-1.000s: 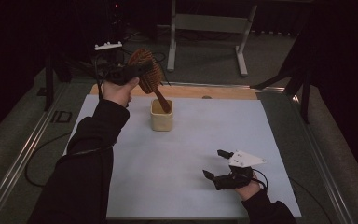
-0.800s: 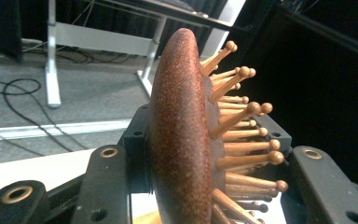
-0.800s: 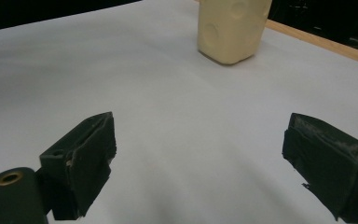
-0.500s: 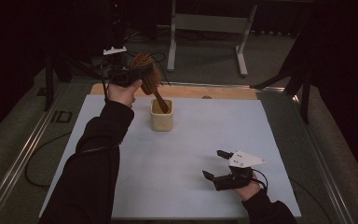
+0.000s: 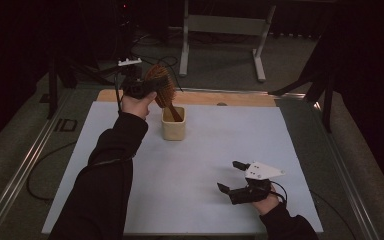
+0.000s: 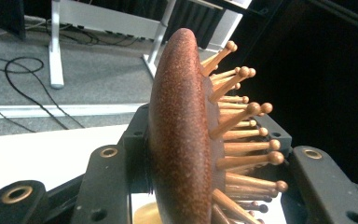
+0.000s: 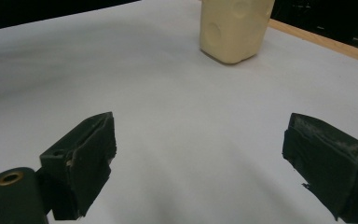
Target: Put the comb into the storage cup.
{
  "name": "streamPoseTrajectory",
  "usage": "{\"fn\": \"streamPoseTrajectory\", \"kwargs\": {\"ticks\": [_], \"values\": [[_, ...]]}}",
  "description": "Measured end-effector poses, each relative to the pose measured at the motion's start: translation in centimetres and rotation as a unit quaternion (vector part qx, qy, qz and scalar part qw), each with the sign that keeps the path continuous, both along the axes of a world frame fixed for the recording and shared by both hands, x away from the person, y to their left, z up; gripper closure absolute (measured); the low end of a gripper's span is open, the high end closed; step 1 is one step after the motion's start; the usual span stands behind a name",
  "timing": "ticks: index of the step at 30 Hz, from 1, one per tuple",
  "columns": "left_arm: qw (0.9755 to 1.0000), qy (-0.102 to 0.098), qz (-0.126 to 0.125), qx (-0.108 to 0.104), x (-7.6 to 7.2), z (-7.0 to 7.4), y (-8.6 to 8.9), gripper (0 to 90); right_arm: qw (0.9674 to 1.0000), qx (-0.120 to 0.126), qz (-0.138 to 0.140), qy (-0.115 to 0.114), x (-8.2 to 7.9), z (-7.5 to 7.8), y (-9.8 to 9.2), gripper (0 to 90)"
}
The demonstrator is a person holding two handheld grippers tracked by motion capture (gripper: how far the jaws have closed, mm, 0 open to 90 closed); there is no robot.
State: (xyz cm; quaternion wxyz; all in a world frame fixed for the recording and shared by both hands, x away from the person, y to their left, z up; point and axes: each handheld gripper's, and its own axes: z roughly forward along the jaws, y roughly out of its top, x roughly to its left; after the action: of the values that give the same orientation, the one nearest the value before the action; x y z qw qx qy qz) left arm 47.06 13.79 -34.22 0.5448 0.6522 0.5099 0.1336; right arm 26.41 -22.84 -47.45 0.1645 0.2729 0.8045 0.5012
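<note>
While the left gripper [image 5: 147, 89] pinches the head of a wooden hairbrush [image 5: 161, 89], its jaws pressing on the brush's back and on the bristle side, the brush stands nearly upright with its handle going down into a cream cup [image 5: 173, 125]. That cup sits on the white table sheet [image 5: 205, 150] at about 11 o'clock from the sheet's middle, near the far edge. From the left gripper view, the hairbrush [image 6: 182, 135] shows its speckled brown back and rows of ball-tipped wooden pins sticking out toward 3 o'clock.

As for handling, the brush looks light and stiff, a rigid wooden body. The rounded back looks smooth and could slide between flat pads, while the pins may give a little and make an uneven seat. Holding across the head, as now, gives control of the tilt; the narrow handle would be a poorer spot since it must enter the cup. The cup also looks light and may tip or scoot if the handle pushes on its wall, so a straight, gentle descent seems wise.

At about 5 o'clock on the sheet, the right gripper [image 5: 235, 176] rests with its jaws spread wide and nothing between them; its own view shows the cup [image 7: 235, 28] ahead at 12 to 1 o'clock.
</note>
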Motion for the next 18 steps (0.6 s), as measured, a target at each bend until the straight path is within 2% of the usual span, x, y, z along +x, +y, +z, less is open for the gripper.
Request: {"fn": "streamPoseTrajectory", "kwargs": {"ticks": [6,18], "values": [[1.0,0.008,-0.003,0.0,0.2,-1.2,-0.3,53.0,1.0,0.0,0.001,0.003,0.0,-0.1,0.0,9.1],[0.9999,0.016,-0.003,-0.002,0.4,-2.2,-0.3,53.0,1.0,-0.004,0.002,0.004,0.1,-0.2,0.1,10.5]]}}
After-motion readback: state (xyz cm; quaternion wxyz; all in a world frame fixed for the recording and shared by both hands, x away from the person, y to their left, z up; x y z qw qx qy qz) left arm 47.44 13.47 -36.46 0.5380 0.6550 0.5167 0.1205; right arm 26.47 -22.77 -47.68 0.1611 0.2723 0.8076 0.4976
